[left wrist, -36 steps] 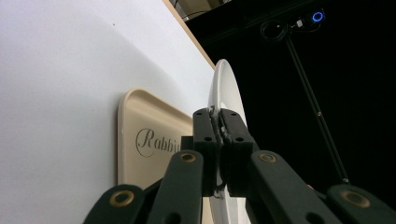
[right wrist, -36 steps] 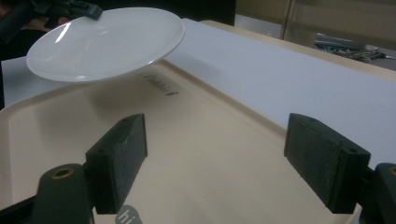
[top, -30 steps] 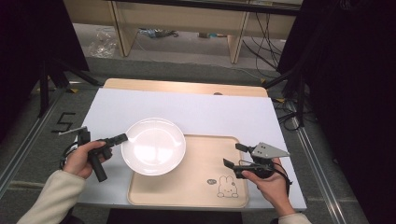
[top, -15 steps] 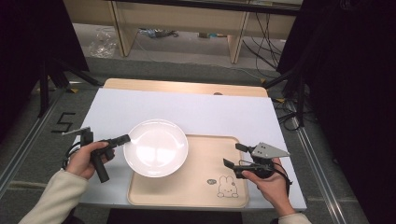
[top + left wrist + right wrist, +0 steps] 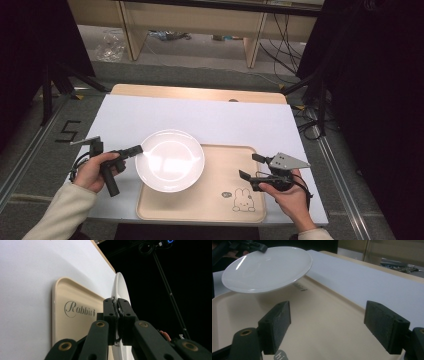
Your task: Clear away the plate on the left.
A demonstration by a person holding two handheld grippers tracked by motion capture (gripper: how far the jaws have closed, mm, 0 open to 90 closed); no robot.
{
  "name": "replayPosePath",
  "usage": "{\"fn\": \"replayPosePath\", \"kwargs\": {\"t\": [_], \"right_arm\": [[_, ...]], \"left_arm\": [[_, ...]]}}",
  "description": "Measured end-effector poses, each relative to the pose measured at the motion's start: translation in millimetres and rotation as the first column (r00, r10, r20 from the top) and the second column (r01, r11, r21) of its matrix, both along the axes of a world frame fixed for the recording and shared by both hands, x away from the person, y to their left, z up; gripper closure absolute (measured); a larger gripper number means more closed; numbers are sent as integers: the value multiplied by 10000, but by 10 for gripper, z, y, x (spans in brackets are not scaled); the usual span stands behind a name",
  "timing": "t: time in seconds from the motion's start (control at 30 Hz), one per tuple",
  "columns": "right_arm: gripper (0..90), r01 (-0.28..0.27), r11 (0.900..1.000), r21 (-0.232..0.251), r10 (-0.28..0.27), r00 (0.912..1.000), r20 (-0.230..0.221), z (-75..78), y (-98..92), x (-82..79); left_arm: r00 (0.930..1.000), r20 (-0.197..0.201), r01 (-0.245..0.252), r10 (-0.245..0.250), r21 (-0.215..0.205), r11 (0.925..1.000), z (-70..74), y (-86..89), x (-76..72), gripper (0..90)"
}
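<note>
A white sheet (image 5: 200,117) covers most of a pale wooden worktop (image 5: 197,93), seen from above with dark floor and cables around it. A beige tray (image 5: 225,192) printed with a small rabbit and the word "Rabbit" lies on the sheet at the near edge. A white plate (image 5: 170,160) hangs above the tray's left part, lifted clear of it and tilted, as the right gripper view shows. The left gripper (image 5: 136,149), held in the person's left hand (image 5: 95,170), is clamped on the plate's left rim, its jaws pressed together on the thin edge in the left gripper view. The right gripper (image 5: 251,167), held in the right hand (image 5: 290,197), hovers over the tray's right edge with its jaws spread wide and nothing between them.
</note>
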State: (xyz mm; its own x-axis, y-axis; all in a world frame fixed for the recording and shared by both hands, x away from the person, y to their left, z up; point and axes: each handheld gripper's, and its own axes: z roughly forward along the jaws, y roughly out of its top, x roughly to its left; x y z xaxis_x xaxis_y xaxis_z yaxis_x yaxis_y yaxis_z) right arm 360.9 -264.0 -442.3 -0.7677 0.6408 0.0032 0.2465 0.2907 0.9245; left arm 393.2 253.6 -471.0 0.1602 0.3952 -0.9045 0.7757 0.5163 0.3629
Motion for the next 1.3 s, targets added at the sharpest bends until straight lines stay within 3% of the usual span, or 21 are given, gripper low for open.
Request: {"fn": "replayPosePath", "kwargs": {"t": [0.07, 0.1, 0.23, 0.4, 0.43, 0.53, 0.57, 0.6, 0.8, 0.83, 0.9, 0.97, 1.03, 1.17, 1.3], "right_arm": [[225, -58, 9998, 174, 60, 9999, -140, -8, 13, -3], [225, -69, 9997, 219, 73, 9998, -190, -9, 16, -4], [225, -99, 9995, 305, 104, 9998, -149, -14, 21, -1], [225, -73, 9997, 217, 77, 9998, -184, -9, 16, -4], [225, -16, 10000, -11, 16, 10000, 1, -1, 1, 0], [225, -112, 9994, 315, 117, 9998, -155, -13, 21, -1], [225, -79, 9997, 215, 79, 10000, 17, -11, 13, 4], [225, -115, 9994, 312, 120, 9998, -156, -14, 21, -2], [225, -118, 9995, 292, 122, 9999, -119, -13, 19, 0], [225, -4, 10000, -10, 4, 10000, 4, 1, -1, -1], [225, -8, 10000, -5, 8, 10000, 8, 0, 0, 0], [225, -120, 9995, 294, 123, 9999, -117, -13, 19, 0], [225, -3, 10000, 1, 3, 10000, 4, 0, 0, -1], [225, -74, 9998, 190, 73, 10000, 38, -9, 10, 5], [225, -8, 10000, 11, 8, 10000, 5, 1, -1, -1]], "left_arm": [[10000, 68, -62, 63, -148, 9999, -5, -20, 0, 854], [10000, -82, 25, -24, 43, 10000, 6, -20, -1, 854], [9999, 23, 119, -119, 23, 9999, -3, -31, 0, 854], [9999, 31, 114, -114, 11, 9999, -1, -57, 1, 854], [9999, 40, 163, -163, 30, 9999, -2, -59, 1, 853], [9999, 92, 124, -123, -102, 9999, -10, -79, 2, 854], [9998, -17, 209, -209, 10, 9998, -4, -75, 1, 854], [9998, -26, 208, -208, 5, 9998, -4, -79, 1, 854], [9997, -39, 259, -259, 35, 9997, -10, -104, 3, 854], [9996, -31, 282, -282, 40, 9996, -10, -107, 3, 853], [9995, -27, 315, -315, 51, 9995, -11, -115, 3, 854], [9997, 71, 250, -249, -60, 9997, -20, -130, 5, 854], [9994, -38, 352, -352, 54, 9994, -12, -131, 5, 854], [9993, -42, 363, -363, 83, 9993, -15, -147, 5, 853], [9990, -62, 439, -439, 121, 9990, -18, -161, 5, 853]]}}
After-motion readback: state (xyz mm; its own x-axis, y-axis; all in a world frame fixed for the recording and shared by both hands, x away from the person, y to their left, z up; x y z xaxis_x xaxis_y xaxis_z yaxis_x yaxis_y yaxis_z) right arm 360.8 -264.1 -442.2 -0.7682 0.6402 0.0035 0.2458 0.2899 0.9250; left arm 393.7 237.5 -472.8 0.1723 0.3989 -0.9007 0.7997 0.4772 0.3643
